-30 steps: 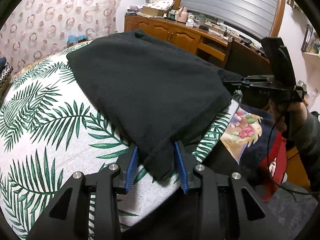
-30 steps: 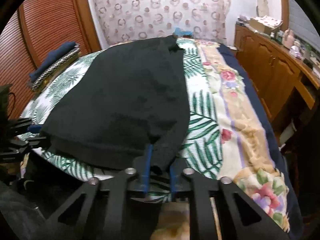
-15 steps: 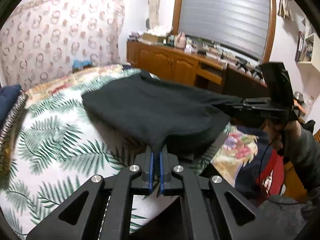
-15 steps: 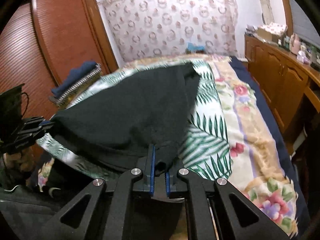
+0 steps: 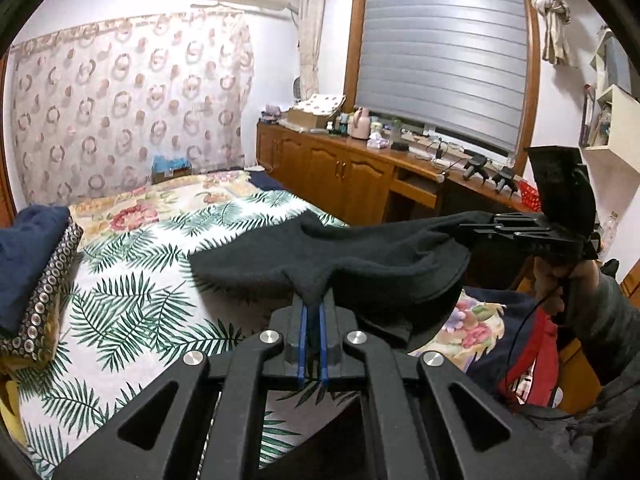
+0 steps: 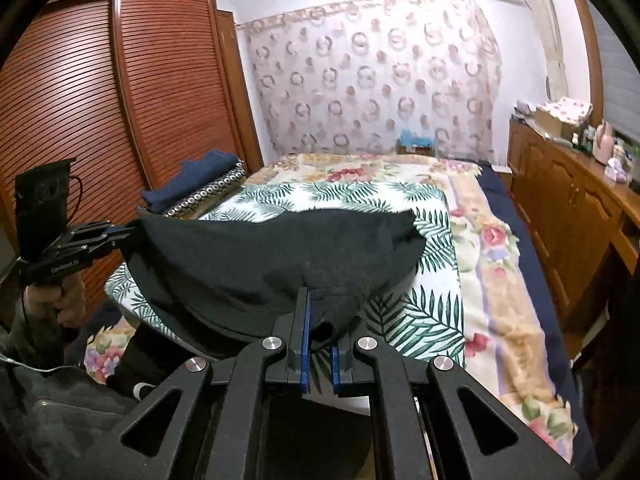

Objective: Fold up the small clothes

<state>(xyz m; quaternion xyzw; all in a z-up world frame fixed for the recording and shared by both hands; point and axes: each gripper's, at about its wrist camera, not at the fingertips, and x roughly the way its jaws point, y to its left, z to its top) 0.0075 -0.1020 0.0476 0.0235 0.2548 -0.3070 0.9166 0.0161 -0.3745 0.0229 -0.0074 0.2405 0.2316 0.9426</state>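
Left gripper (image 5: 312, 312) is clamped on a near corner of the dark garment (image 5: 360, 252), blue pads pinched tight with fabric bunched between them. Its jaws have just been closing, cloth in between. Right gripper (image 6: 318, 320) is likewise clenched on the other near corner, a fold of the cloth hanging down between its blue pads.

Garment is stretched between the two grippers, near edge lifted off the bed and sagging in the middle; a lower layer droops beneath the raised edge. Far part of the garment lies on the palm-leaf cloth (image 5: 132, 308), with one corner pointing toward the headboard end.

Palm-leaf cloth sits on top of a floral bedspread (image 6: 500, 280), which shows along the right side and the far end of the bed in the right wrist view.

Each gripper shows in the other's view: right one at the right edge of the left wrist view, held by a hand (image 5: 560, 276) in a dark sleeve; left one at the left edge of the right wrist view, also hand-held.

Stack of folded textiles (image 6: 196, 188), navy on top, sits at the left side of the bed near the slatted wardrobe (image 6: 100, 100). Wooden cabinets (image 5: 340, 176) with clutter on top run along the wall under the shuttered window (image 5: 440, 56).
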